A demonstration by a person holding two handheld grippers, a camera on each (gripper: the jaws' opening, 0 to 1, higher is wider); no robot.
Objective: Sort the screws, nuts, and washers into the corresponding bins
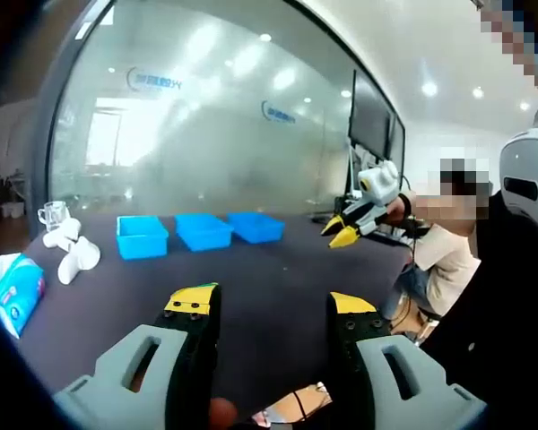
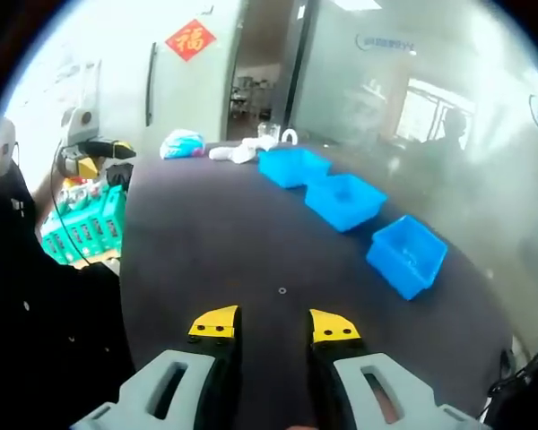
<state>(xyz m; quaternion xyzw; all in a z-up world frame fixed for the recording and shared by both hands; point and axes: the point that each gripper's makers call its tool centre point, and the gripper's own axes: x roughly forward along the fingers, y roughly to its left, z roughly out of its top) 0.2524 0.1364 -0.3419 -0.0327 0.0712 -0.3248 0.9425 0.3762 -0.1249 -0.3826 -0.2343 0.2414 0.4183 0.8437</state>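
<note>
I see three blue bins in a row on the dark tabletop [image 2: 206,251]. In the right gripper view they run from the far bin [image 2: 292,166] through the middle bin [image 2: 344,200] to the near bin [image 2: 407,254], each just beside the next. In the left gripper view the same row sits across the far side of the tabletop: left bin [image 1: 142,236], centre bin [image 1: 203,231], right bin [image 1: 256,227]. I cannot see what lies inside any of them. One small washer or nut [image 2: 282,290] lies alone on the tabletop ahead of my right claw; I cannot tell which it is.

My right claw [image 2: 274,326] is spread moderately, yellow tips apart, holding nothing and clear of the tabletop. My left claw [image 1: 275,299] stands wider, also empty. In the left gripper view the right claw [image 1: 341,229] hovers above the tabletop edge, held in a hand [image 1: 396,208].

Beyond the bins lie white pipe fittings [image 1: 70,251], a clear glass mug [image 1: 54,214] and a blue tissue pack [image 1: 16,288]. Green crates [image 2: 82,226] stand beside the tabletop.
</note>
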